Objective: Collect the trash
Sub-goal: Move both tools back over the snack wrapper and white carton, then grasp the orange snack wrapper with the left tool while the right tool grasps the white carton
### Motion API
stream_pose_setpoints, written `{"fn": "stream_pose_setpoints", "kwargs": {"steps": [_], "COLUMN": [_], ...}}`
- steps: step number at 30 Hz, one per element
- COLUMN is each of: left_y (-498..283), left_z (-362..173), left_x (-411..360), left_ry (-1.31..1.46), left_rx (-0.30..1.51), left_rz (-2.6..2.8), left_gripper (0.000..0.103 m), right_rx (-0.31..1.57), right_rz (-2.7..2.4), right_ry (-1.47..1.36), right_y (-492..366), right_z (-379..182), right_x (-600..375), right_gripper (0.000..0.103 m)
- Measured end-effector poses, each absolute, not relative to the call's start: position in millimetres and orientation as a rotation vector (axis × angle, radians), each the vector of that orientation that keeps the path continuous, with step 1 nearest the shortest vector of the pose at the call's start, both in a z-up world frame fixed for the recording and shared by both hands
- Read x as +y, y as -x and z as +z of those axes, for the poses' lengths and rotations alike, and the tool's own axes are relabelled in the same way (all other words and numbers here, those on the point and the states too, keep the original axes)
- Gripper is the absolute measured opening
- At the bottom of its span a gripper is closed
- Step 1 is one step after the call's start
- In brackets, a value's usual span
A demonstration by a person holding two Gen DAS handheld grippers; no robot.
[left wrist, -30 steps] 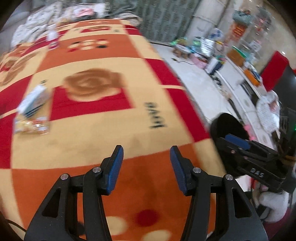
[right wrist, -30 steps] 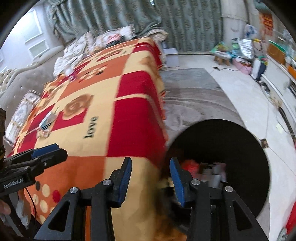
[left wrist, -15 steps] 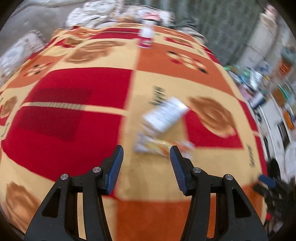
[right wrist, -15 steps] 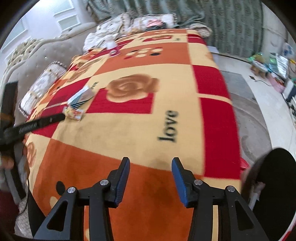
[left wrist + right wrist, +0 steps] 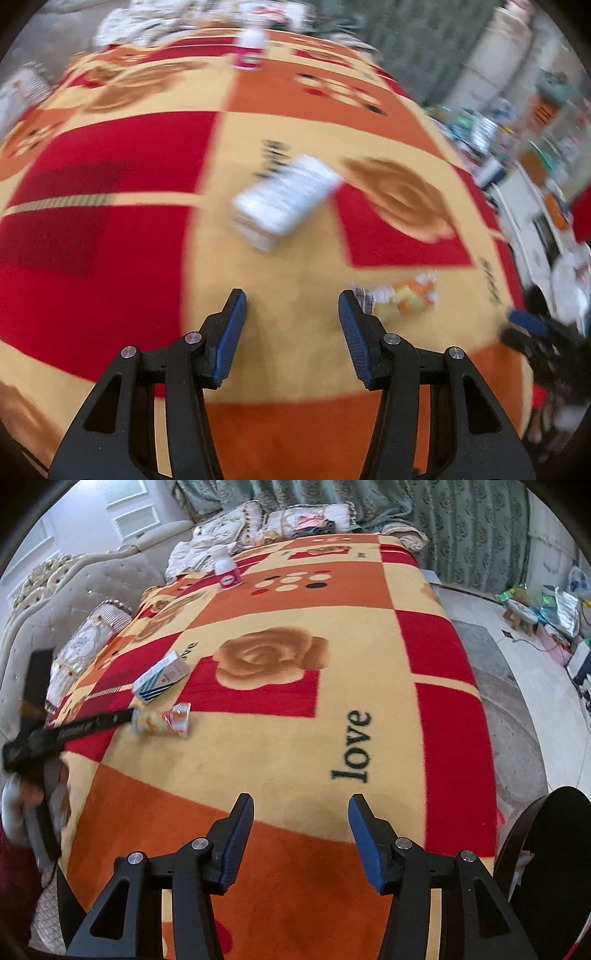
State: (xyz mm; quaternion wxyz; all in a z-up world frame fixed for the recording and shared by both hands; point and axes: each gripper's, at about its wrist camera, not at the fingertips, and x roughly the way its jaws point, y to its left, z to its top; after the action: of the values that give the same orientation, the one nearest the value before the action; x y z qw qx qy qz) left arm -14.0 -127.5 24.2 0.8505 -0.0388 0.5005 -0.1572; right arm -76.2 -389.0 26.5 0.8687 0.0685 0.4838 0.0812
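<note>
One patterned blanket point(image 5: 280, 716) fills both views, with its right edge falling to open floor. One black bin point(image 5: 546, 834) sits lower right. One white carton point(image 5: 284, 199), one orange wrapper point(image 5: 402, 299) and one white bottle point(image 5: 227, 570) lie well apart. The left gripper point(image 5: 291, 310) is open; the right gripper point(image 5: 301, 812) has just been opening, nothing between its fingers.

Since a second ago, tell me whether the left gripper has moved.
Yes. The left gripper has swung from the blanket edge by the black bin toward the white box and snack wrapper, both now just ahead of it.
</note>
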Motion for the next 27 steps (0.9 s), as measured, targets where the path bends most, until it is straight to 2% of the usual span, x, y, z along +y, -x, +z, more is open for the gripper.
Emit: {"fn": "stream_pose_setpoints", "kwargs": {"steps": [6,10,14,22,24,25,26,27], "left_y": [45.8,50.9,43.3,31.0,25.7,23.0,20.9,20.9], "left_z": [32.4,47.7,53.6,33.6,26.9,24.8,23.1,23.5], "left_x": [-178.6,-186.8,-197.7,-247.2,-249.9,-248.6,-246.4,-243.5], "left_ry": [0.064,0.020,-0.029,-0.243,-0.229,-0.207,-0.201,-0.188], "left_rx": [1.075,1.025,0.989,1.002,1.038,1.057,1.071,1.072], "left_rz": [-0.528,-0.567,-0.586,-0.601,-0.607,-0.613,-0.603,-0.598], "left_gripper": [0.050,0.051,0.058,0.058,0.050,0.025,0.016,0.016], "right_rx": [1.011,1.006,1.006,0.998,0.996,0.995,0.996,0.996], "right_rz": [0.143,0.133,0.116,0.112,0.108,0.107,0.108,0.111], "right_ry": [-0.163,-0.158,-0.180,-0.196,-0.200,-0.203,-0.205,-0.206], "right_y": [75.3,79.9,84.9,89.3,88.0,87.2,86.1,84.5], "right_z": [28.0,30.5,30.0,32.1,33.1,33.4,33.3,33.1], "right_x": [-394.7,-398.3,-407.9,-415.0,-416.7,-416.9,-416.6,-415.5], "right_gripper": [0.054,0.058,0.058,0.058,0.059,0.059,0.059,0.059]}}
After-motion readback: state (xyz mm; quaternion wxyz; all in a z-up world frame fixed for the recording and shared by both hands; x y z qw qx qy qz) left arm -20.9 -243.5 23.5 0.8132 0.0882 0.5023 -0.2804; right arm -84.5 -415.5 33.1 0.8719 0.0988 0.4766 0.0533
